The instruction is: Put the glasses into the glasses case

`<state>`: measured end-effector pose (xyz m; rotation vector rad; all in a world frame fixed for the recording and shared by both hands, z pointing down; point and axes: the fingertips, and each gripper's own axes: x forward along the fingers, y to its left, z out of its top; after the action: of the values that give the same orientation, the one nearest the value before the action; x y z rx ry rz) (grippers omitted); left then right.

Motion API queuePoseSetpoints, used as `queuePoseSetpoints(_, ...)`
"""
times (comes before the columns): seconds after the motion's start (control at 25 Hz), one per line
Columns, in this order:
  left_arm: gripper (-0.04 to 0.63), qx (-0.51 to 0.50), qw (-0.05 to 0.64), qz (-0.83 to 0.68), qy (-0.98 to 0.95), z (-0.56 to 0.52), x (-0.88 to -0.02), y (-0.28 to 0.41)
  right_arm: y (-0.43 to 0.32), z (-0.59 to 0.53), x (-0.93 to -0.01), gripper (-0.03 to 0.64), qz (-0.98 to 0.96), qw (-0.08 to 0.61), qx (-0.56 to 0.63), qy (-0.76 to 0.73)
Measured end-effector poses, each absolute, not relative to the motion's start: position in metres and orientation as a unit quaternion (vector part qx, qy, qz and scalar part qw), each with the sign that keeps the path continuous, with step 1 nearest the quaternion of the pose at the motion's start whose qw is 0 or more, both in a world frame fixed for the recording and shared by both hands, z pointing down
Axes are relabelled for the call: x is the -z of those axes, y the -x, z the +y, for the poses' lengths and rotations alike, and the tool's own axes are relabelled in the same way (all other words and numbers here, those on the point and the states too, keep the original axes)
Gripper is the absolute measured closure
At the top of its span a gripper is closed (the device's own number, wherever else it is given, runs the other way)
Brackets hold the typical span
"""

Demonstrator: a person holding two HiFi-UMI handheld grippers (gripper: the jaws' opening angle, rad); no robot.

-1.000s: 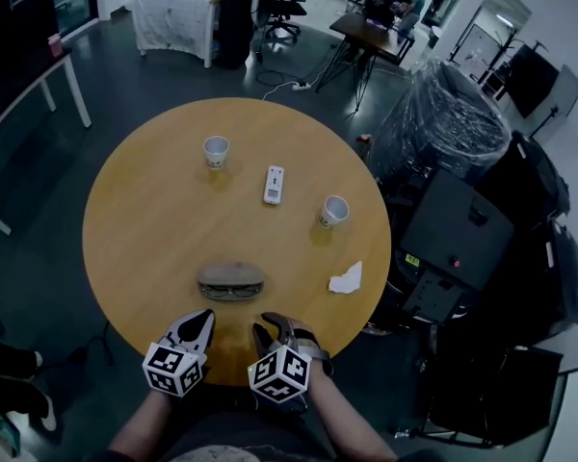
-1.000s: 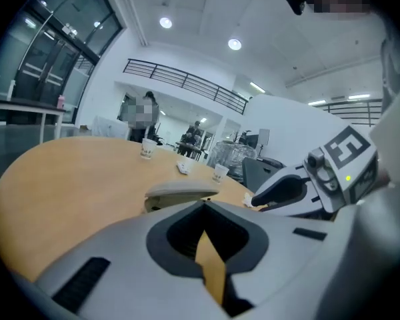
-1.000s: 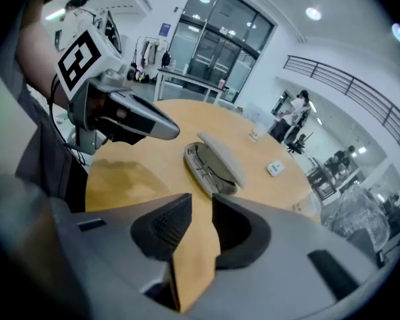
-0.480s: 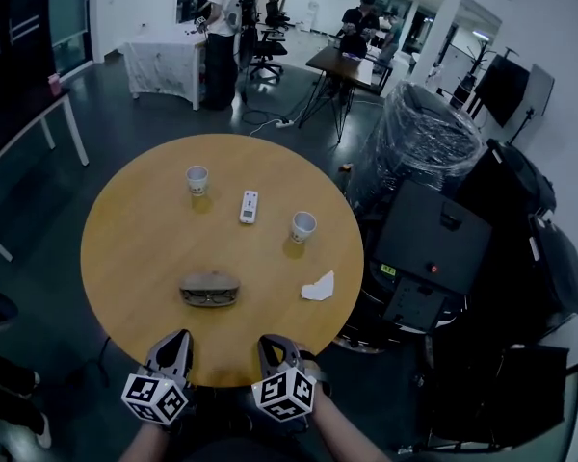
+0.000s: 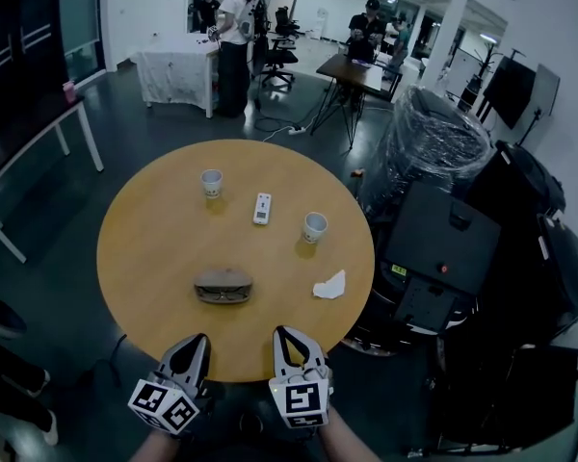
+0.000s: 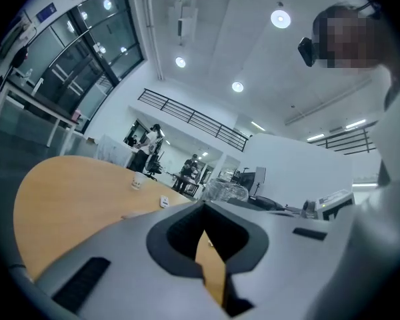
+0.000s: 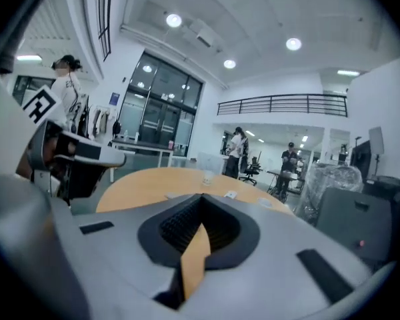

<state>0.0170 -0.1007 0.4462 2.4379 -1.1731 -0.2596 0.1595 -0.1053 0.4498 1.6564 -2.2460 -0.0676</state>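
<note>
Glasses case (image 5: 223, 281) sits on the round wooden table (image 5: 154, 248), in the near half, a little left of centre. Tan, oblong; lid state too small to read. A dark shape against its near edge looks like the glasses (image 5: 223, 296), touching the case; whether they are inside it I cannot tell.

Crumpled tissue (image 5: 329, 285) lies to the right of the case, apart from it. Farther back: white remote (image 5: 262, 208) near centre, paper cup (image 5: 211, 182) to its left, second paper cup (image 5: 314, 226) to its right.

Left gripper (image 5: 198, 343) and right gripper (image 5: 285, 337) hang side by side over the table's near rim. Both point toward the case, well apart from it. Each has its jaws pressed together with nothing between them.

People stand at tables in the far room.
</note>
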Motion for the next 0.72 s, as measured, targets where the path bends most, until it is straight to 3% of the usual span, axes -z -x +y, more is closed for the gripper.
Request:
queuePoseSetpoints(0.24, 0.591, 0.085, 0.21, -0.408, -0.885, -0.065, -0.453, 0.0, -0.158, -0.081, -0.423, 0.627, -0.763, 0.095, 0.036, -0.638)
queuePoseSetpoints(0.72, 0.591, 0.053, 0.169, -0.433, -0.884, 0.02, -0.452, 0.063, -0.096, 0.016, -0.428, 0.629, -0.751, 0.107, 0.021, -0.651)
